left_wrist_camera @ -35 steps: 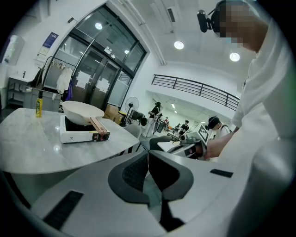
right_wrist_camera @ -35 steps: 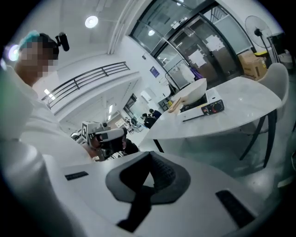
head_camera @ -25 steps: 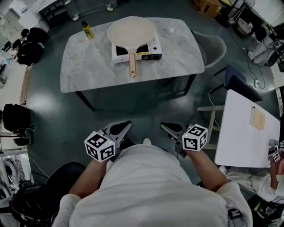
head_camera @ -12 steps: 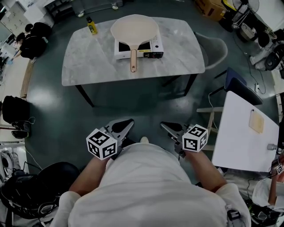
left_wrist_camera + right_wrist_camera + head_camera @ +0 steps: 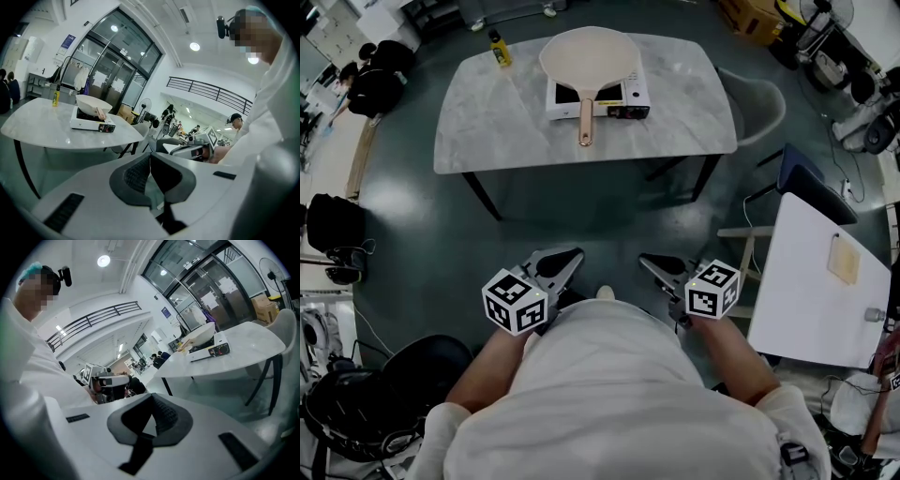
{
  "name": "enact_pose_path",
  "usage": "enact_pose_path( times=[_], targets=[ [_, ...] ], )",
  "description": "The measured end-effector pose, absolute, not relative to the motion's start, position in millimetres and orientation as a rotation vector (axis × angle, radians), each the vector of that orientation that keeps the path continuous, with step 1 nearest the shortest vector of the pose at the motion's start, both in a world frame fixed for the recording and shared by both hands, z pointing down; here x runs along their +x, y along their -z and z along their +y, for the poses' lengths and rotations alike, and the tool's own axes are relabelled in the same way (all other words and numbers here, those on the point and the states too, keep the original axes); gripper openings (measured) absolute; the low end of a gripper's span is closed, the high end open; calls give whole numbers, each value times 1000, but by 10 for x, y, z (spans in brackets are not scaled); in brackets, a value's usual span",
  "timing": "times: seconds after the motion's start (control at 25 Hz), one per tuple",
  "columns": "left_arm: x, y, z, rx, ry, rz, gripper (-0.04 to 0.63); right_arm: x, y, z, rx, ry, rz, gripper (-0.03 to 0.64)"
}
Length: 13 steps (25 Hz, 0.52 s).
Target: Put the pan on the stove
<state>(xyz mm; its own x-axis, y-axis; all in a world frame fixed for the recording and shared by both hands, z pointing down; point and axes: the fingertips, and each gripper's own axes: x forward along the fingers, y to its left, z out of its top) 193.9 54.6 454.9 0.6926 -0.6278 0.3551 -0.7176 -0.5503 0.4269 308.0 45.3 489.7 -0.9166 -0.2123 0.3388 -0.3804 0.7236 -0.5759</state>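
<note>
Left claw (image 5: 572, 256) and right claw (image 5: 647, 263) stay closed, empty; pan (image 5: 589, 58) unmoved on stove (image 5: 630, 97).

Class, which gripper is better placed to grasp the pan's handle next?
Left, marginally: the left gripper sits nearly in line with the handle, which points toward the person; the right gripper is further aside. Both are shut, far off.

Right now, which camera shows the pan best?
The head view: it looks down on the whole pan, bowl and handle, sitting on the stove. Both gripper views show it only small, far off and side-on, with the handle just visible.
</note>
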Motion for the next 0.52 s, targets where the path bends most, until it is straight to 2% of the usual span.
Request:
enact_pose_path(
  times=[0.52],
  targets=[
    [2147,-4497,645,2352,-218,-1041,18,3304,-4871,488,464,-968,-2687,3]
  ],
)
